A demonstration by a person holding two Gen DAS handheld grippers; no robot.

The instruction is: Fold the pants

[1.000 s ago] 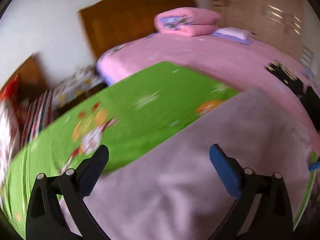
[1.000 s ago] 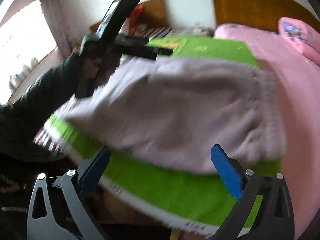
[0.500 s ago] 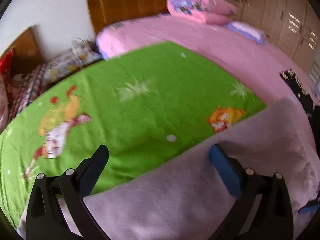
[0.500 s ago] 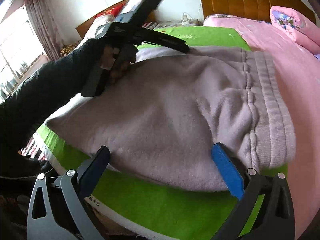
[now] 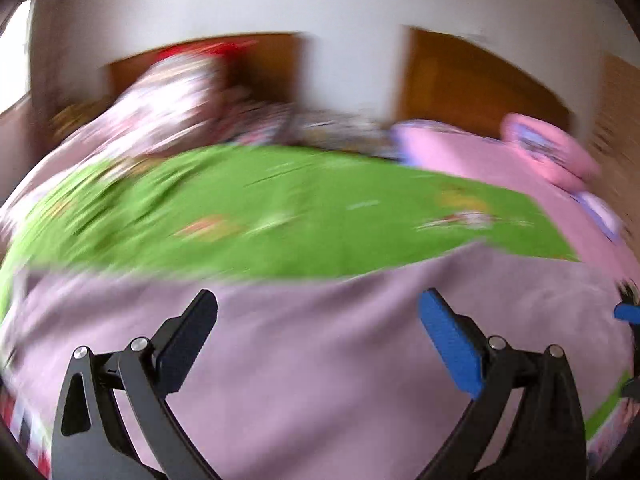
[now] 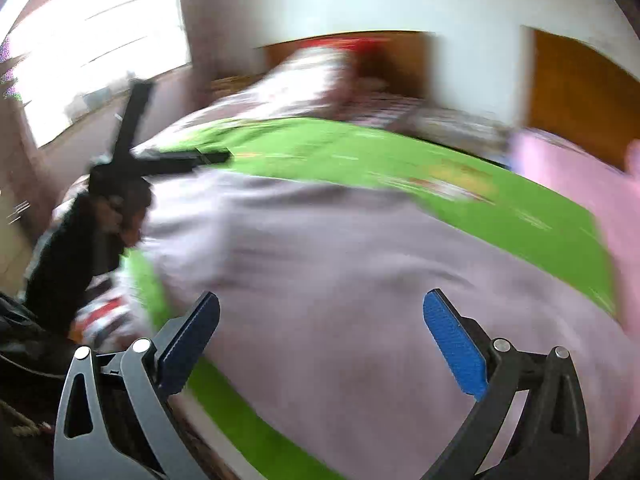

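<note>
A: What is the biggest thing ahead of the claws?

B: A bed (image 5: 480,160) with a pink sheet, and a green blanket (image 5: 280,220) with cartoon prints spread beyond both claws. Both views are smeared by motion blur, so no writing or label can be read anywhere.

A: And the pants?

B: The pale mauve pants (image 6: 360,280) lie flat on the green blanket, directly under and in front of both claws. In the right wrist view their long axis runs from far left, at the left claw, to near right, under the right claw. Which end is the waistband I cannot tell through the blur.

A: The left claw?

B: The left claw (image 5: 318,340) hangs over the pants with its jaws spread wide, holding nothing. In the right wrist view it shows at upper left in a dark-sleeved hand (image 6: 116,208).

A: The right one?

B: The right claw (image 6: 322,344) is likewise gaping above the cloth, nothing between its blue pads (image 6: 454,344).
</note>
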